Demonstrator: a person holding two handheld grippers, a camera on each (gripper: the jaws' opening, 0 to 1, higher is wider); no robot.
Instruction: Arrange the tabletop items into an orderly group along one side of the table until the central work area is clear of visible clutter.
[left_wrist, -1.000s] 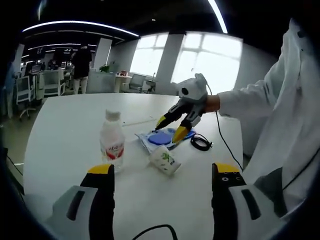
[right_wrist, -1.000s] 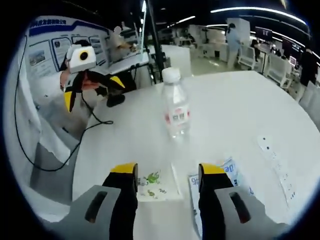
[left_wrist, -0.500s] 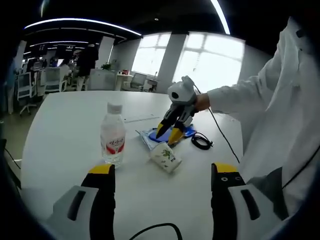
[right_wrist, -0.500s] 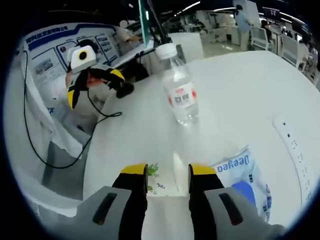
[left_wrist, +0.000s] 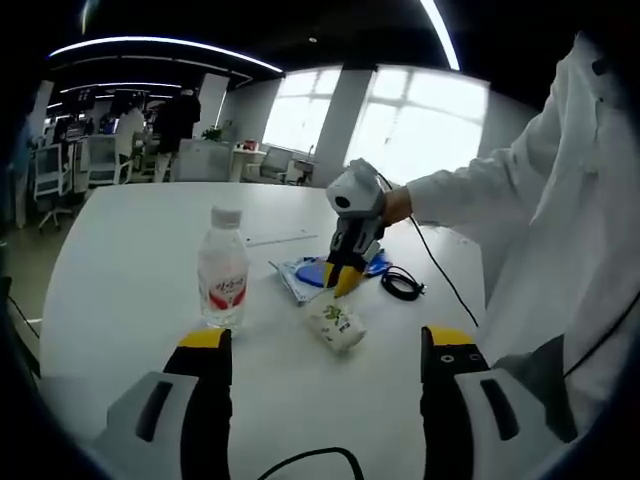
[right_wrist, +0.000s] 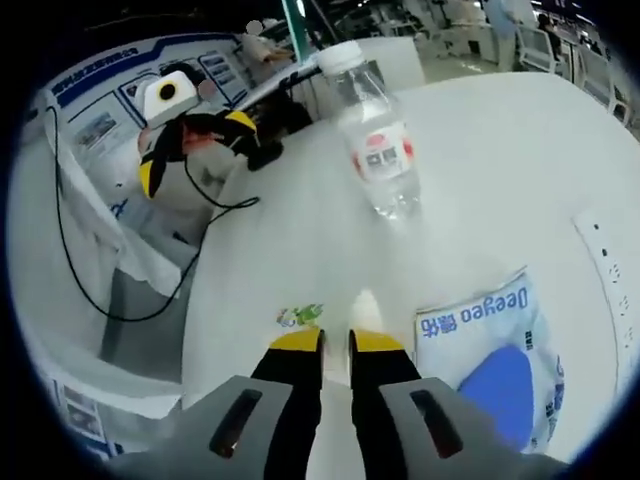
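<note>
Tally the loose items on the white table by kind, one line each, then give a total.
Water bottle: 1
Paper cup, lying on its side: 1
Plastic pouch with blue contents: 1
Coiled black cable: 1
Total: 4

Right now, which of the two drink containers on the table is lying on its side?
The paper cup, white with a green print, pinched by the right gripper. The clear water bottle stands upright, capped, apart from it.

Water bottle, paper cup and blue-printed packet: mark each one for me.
water bottle (left_wrist: 222, 282), left gripper view, on its red label.
paper cup (left_wrist: 337, 324), left gripper view, on its printed side wall.
packet (right_wrist: 497, 352), right gripper view, on its clear wrapper face.
</note>
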